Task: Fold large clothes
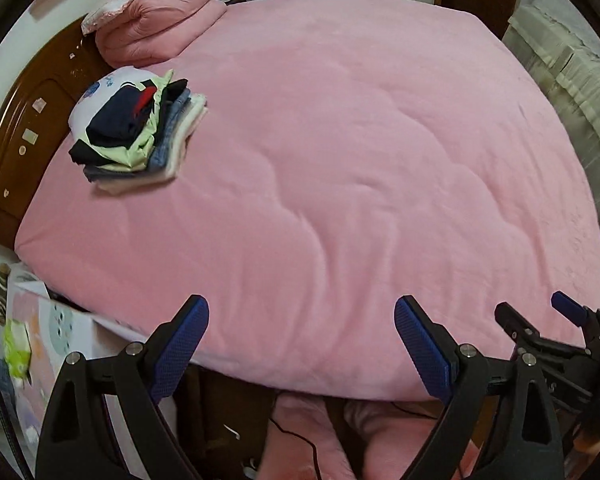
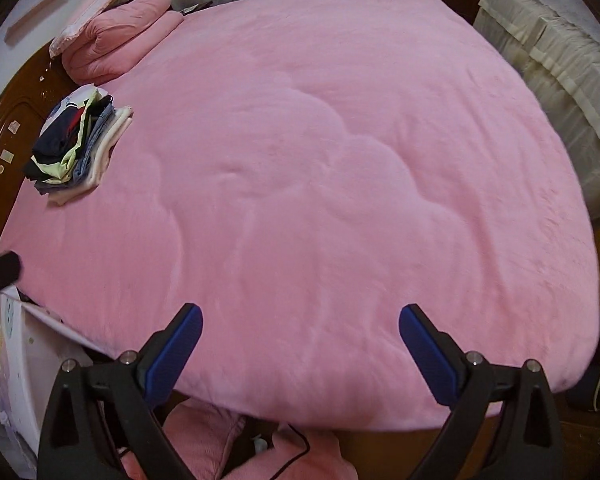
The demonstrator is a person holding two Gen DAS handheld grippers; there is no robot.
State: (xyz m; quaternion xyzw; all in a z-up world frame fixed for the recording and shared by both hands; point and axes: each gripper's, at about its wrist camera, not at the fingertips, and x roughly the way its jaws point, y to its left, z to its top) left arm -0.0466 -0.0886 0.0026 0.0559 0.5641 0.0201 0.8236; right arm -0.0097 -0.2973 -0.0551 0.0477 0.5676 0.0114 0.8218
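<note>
Bedroom, bed spread with pink quilt [image 2: 320,160], wooden headboard [image 1: 16,148] at left. Folded clothes stack [image 1: 136,132] sits near headboard corner, beside rolled pink duvet [image 1: 156,24]. Left gripper [image 1: 300,344] and right gripper [image 2: 300,348] both spread wide, empty, above near edge. Judged soft, light, limp; best pinched at hems or corners.

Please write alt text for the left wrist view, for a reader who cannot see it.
The open, empty left gripper hangs above the near edge of a pink bed cover. A stack of folded clothes sits far left; the right gripper, also open, shows at lower right.
</note>
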